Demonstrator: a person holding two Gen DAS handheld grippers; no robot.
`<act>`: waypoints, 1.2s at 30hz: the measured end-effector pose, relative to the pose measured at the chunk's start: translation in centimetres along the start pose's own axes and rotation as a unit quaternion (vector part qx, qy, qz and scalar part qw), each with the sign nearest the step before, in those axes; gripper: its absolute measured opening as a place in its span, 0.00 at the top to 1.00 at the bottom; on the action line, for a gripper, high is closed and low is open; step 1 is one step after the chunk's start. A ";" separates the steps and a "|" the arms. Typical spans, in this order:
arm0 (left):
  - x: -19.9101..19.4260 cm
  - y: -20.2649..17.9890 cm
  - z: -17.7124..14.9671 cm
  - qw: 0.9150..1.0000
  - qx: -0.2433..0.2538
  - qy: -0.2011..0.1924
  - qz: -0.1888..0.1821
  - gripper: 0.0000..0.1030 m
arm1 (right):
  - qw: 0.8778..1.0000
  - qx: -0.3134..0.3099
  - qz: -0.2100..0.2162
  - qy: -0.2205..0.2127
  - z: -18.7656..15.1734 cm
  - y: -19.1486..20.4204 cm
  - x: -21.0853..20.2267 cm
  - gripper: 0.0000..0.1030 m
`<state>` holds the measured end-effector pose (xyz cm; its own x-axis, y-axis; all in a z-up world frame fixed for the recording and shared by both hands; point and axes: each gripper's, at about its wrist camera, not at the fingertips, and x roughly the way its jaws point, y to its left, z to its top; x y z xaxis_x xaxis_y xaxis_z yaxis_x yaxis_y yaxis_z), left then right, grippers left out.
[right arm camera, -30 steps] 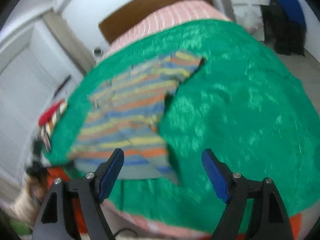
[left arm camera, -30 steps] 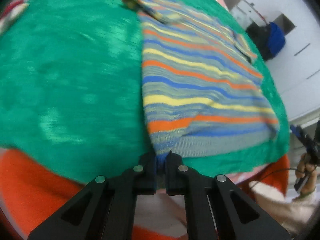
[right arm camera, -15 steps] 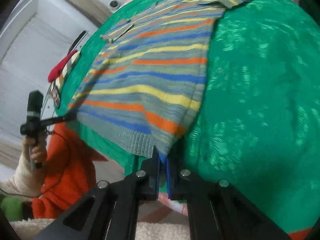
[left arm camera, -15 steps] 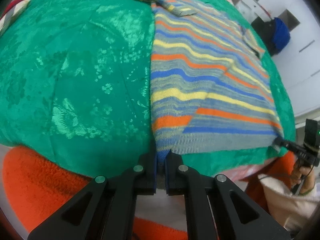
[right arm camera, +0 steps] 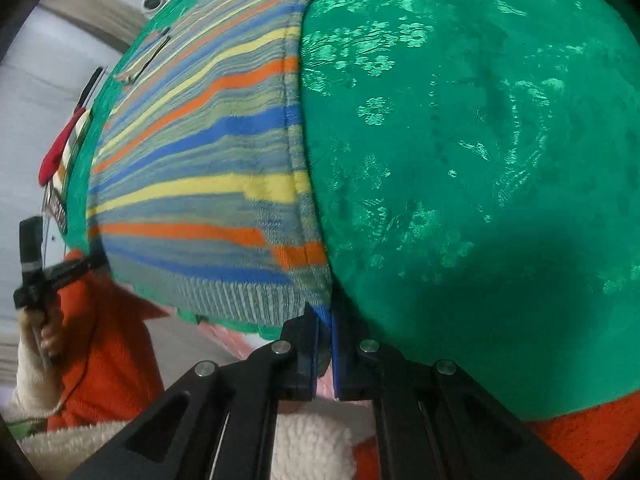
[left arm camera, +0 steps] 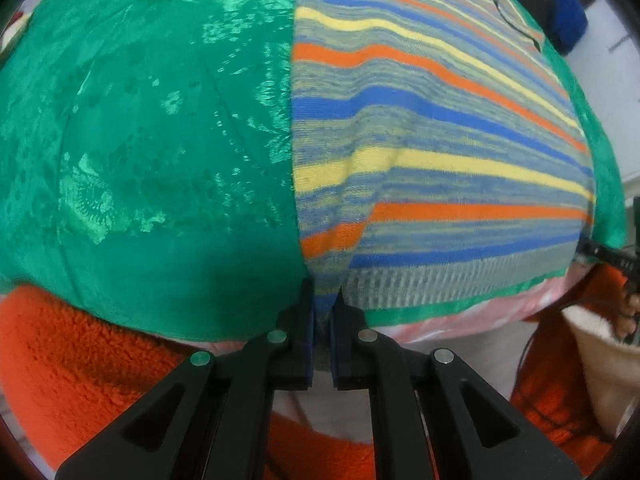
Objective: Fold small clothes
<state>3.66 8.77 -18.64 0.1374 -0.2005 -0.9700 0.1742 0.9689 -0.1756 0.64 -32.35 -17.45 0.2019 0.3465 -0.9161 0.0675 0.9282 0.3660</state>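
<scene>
Left wrist: left gripper [left arm camera: 323, 304], right gripper [right arm camera: 325, 314] jaws clenched on striped sweater [left arm camera: 432, 128] hem corners.

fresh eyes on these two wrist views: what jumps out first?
The striped sweater, with orange, yellow and blue bands, lies flat on the shiny green bedspread, filling the right half of the left wrist view. Both grippers are shut on its ribbed hem at the near bed edge: the left gripper and the right gripper, one at each bottom corner.
</scene>
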 end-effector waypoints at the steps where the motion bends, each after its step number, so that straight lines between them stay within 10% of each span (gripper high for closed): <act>1: 0.0 0.2 0.0 1.000 -0.003 -0.001 -0.001 0.95 | 1.000 0.000 -0.002 -0.002 -0.1 0.1 -0.1 0.96; 12: -6.0 1.3 -2.5 0.994 -0.025 -0.053 0.093 0.69 | 0.998 -0.026 -0.052 -0.019 -1.8 -0.1 -3.1 0.84; 15: -9.3 0.7 -1.2 0.990 -0.023 -0.118 0.075 0.68 | 0.990 -0.070 -0.097 -0.071 -1.5 1.5 -6.6 0.84; 19: -8.7 -1.6 2.2 0.986 0.024 -0.158 0.047 0.69 | 0.983 -0.113 -0.057 -0.131 1.5 4.8 -8.5 0.84; 22: -4.2 -2.0 3.7 0.990 0.037 -0.108 0.078 0.94 | 0.979 -0.144 -0.020 -0.144 3.8 7.0 -6.5 0.84; 27: -2.0 0.0 0.2 0.983 0.042 -0.072 0.163 0.95 | 0.992 -0.096 -0.034 -0.073 3.1 3.9 -0.4 0.88; 30: -3.9 1.6 -1.1 0.986 0.013 -0.075 0.151 0.95 | 0.995 -0.073 -0.015 -0.073 1.4 2.6 -1.2 0.88; 33: -6.9 1.7 -0.8 0.983 -0.006 -0.117 0.142 0.68 | 0.993 -0.080 -0.037 -0.080 1.0 3.0 -3.0 0.83; 35: -8.8 1.3 0.2 0.978 -0.018 -0.163 0.132 0.30 | 0.986 -0.102 -0.057 -0.118 2.3 3.2 -5.8 0.77; 36: -9.9 0.9 0.8 0.971 -0.025 -0.201 0.131 0.25 | 0.983 -0.110 -0.062 -0.135 3.4 3.4 -7.0 0.63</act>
<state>3.29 11.55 -9.08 0.5412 0.0232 -0.8406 0.0357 0.9981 0.0505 2.75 -32.07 -9.29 0.4588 0.2078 -0.8639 -0.0990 0.9782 0.1827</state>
